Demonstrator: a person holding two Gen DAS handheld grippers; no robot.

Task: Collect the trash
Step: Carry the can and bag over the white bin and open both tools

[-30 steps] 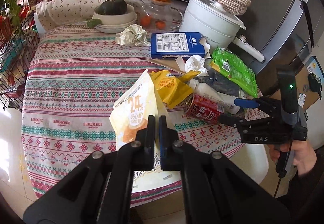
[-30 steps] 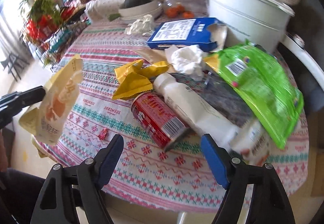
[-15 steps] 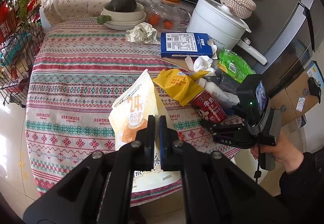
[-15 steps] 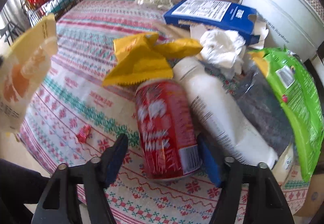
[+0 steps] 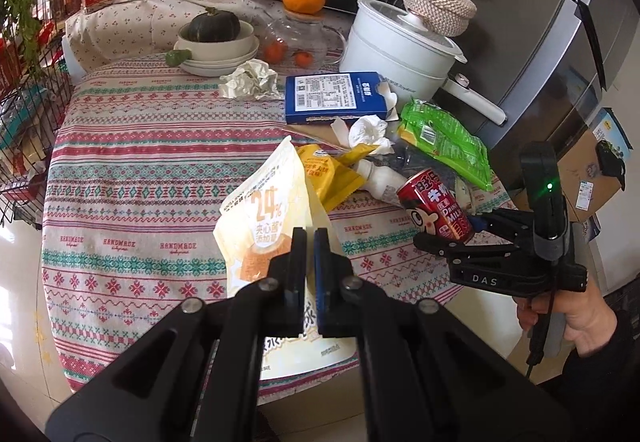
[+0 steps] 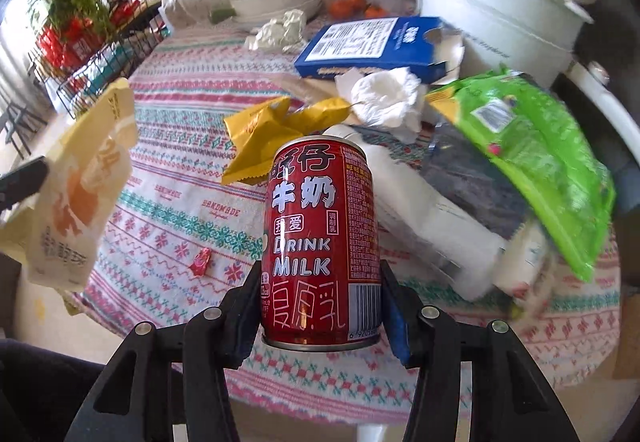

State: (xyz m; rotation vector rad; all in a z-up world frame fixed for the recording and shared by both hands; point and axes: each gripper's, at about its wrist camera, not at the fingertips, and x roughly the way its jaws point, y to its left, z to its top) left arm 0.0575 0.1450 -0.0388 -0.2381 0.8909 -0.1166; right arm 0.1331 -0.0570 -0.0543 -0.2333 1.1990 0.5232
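Observation:
My left gripper (image 5: 310, 242) is shut on a pale yellow snack bag (image 5: 268, 218), held above the table's front edge; the bag also shows in the right wrist view (image 6: 76, 194). My right gripper (image 6: 320, 306) is shut on a red milk can (image 6: 322, 238), lifted off the table; the can shows in the left wrist view (image 5: 436, 206) too. On the table lie a yellow wrapper (image 6: 272, 130), a white bottle (image 6: 420, 210), a green bag (image 6: 540, 162), a white tissue (image 6: 388, 98), a blue box (image 6: 376, 42) and crumpled paper (image 5: 250, 80).
The round table with a patterned cloth (image 5: 132, 178) carries a white pot (image 5: 396, 42), a bowl with a squash (image 5: 216, 38) and a glass jar with oranges (image 5: 296, 38) at the back. A wire rack (image 5: 20, 114) stands left. A small red candy wrapper (image 6: 201, 261) lies near the front.
My right gripper closed on the red can and lifted it off the table, tilting it upright. My left gripper kept hold of the snack bag.

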